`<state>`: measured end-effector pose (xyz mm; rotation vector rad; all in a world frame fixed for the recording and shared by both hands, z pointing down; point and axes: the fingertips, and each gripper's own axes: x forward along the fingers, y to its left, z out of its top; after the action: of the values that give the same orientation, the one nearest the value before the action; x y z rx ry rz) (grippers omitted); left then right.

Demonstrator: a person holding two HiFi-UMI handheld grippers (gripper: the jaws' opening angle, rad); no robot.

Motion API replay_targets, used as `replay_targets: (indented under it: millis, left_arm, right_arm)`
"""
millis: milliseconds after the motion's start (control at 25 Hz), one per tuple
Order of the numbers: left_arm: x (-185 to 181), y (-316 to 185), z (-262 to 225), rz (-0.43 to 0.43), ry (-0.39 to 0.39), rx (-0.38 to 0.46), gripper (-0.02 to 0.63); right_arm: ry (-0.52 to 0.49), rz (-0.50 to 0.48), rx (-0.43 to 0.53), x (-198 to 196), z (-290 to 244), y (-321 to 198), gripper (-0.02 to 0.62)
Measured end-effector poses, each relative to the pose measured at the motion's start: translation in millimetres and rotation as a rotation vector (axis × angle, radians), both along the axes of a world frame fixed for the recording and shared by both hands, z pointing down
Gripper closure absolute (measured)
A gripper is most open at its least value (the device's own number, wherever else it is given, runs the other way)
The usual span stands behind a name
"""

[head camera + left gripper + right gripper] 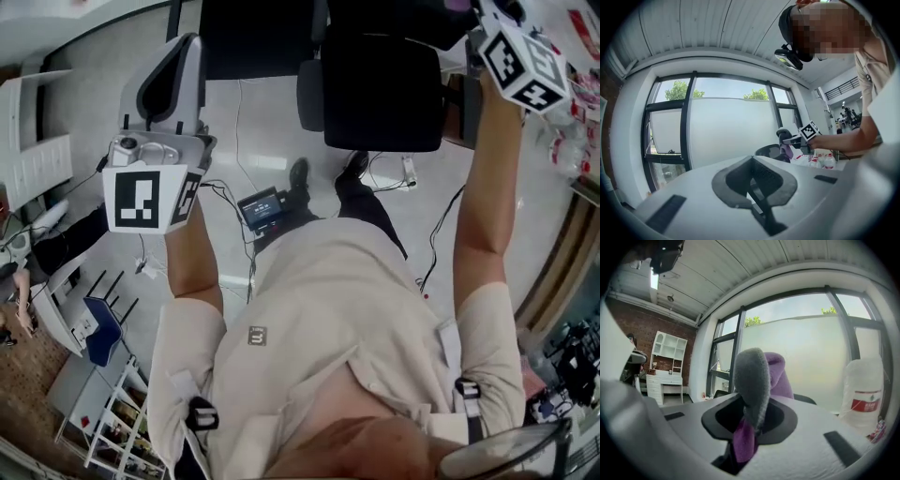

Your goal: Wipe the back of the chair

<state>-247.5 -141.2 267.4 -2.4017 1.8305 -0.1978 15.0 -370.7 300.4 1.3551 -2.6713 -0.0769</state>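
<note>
The black office chair (pixel 380 89) stands ahead of me on the pale floor, its back turned toward me. My right gripper (pixel 483 11) is raised at the top right beside the chair and is partly cut off by the frame edge. It is shut on a purple cloth (pixel 780 376), pinched against its grey finger (pixel 752 380). My left gripper (pixel 173 80) is held up at the left, apart from the chair, shut and empty. In the left gripper view the right gripper (pixel 787 140) and the chair's dark top (pixel 766 151) show against the window.
Cables and a small black device (pixel 262 208) lie on the floor by my feet. A table with water bottles (pixel 567 150) stands at the right; a large bottle (pixel 860 390) is close to the right gripper. White shelving (pixel 37 141) stands at the left.
</note>
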Motion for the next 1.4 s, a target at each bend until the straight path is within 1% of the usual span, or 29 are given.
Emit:
replay_targets:
  millis: [160, 360, 520, 680, 1000, 1200, 1400]
  left_arm:
    - [7.8, 13.8, -26.1, 0.032, 0.001, 0.042, 0.600]
    - [19.9, 39.6, -56.2, 0.068, 0.004, 0.090, 0.600]
    - [30.4, 57.1, -79.2, 0.112, 0.003, 0.131, 0.600]
    - [41.8, 77.2, -100.8, 0.153, 0.006, 0.162, 0.600]
    - [72.1, 106.7, -118.9, 0.242, 0.008, 0.218, 0.600]
    - [77.8, 124.0, -128.4, 0.270, 0.011, 0.241, 0.600]
    - [76.4, 141.8, -127.3, 0.289, 0.014, 0.254, 0.600]
  right_arm:
    - [-0.007, 0.014, 0.036, 24.4, -44.4, 43.6, 0.526]
    - [-0.038, 0.018, 0.055, 51.3, -86.6, 108.7, 0.526]
    - [-0.059, 0.028, 0.081, 69.4, -116.4, 161.0, 0.526]
    - [-0.050, 0.032, 0.102, 81.1, -140.0, 215.2, 0.526]
    - [-0.051, 0.024, 0.124, 95.0, -154.7, 305.5, 0.526]
    - [-0.041, 0.021, 0.124, 98.6, -157.2, 347.8, 0.526]
    - [-0.049, 0.023, 0.132, 98.5, -158.2, 384.6, 0.526]
